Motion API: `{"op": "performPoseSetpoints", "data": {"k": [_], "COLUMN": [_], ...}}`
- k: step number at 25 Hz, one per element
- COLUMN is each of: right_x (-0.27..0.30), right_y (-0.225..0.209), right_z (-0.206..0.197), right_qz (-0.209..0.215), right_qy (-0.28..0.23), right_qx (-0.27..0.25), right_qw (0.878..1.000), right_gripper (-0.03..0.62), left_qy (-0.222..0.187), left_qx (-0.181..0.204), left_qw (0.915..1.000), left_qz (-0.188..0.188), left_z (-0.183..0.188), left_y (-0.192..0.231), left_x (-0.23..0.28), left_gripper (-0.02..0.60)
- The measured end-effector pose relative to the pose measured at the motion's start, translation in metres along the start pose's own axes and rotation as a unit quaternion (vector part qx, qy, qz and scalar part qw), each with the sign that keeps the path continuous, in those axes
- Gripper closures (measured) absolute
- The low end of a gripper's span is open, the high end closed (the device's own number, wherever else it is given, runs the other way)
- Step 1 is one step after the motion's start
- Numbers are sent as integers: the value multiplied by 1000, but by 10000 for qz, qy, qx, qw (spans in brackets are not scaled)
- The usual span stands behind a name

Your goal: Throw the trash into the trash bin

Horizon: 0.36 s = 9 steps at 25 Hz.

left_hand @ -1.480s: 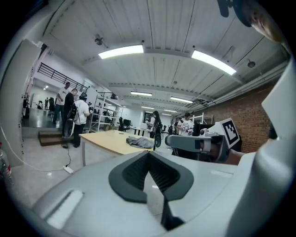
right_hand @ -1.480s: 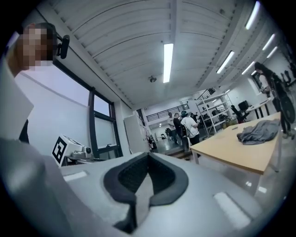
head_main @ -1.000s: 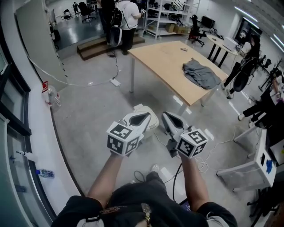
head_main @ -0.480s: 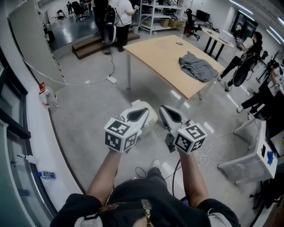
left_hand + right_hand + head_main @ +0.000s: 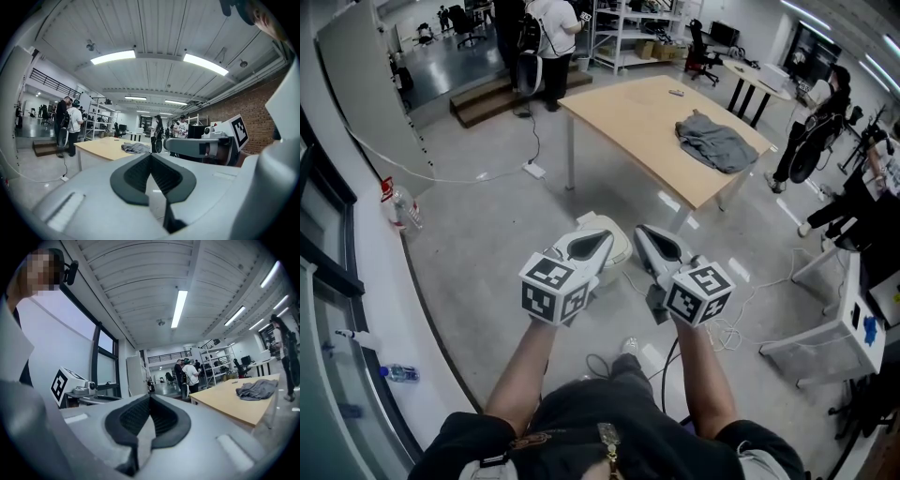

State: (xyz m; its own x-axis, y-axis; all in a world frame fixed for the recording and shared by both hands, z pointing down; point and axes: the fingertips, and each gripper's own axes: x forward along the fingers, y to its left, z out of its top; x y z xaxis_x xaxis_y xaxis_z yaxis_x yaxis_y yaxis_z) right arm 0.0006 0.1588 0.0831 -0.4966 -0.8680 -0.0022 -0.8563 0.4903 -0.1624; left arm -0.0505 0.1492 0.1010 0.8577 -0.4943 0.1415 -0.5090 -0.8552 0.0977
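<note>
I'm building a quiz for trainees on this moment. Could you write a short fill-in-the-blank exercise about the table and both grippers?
1. The crumpled cloth on the wooden table is ____ in colour.
2. The left gripper has its jaws ____.
3. The right gripper, jaws together, holds ____ between them.

Missing words: grey; shut; nothing.

1 cloth point(image 5: 712, 145) lies on the table point(image 5: 628, 117) ahead (1 bottle point(image 5: 398, 373) on the left ledge point(image 5: 375, 300)).
</note>
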Motion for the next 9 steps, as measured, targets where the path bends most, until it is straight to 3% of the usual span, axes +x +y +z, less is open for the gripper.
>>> {"op": "performPoseSetpoints", "data": {"k": [9], "right_x": [-5], "right_y": [-1], "right_z": [4], "right_qz": [-19], "right_qy": [-20], "right_qx": [28], "right_qw": [10000], "right_gripper": [592], "left_qy": [29], "left_qx": [-37], "left_qw": [10000], "left_qz": [-26], "left_z": [-1], "left_y": [-6], "left_x": [0], "left_gripper": [575]}}
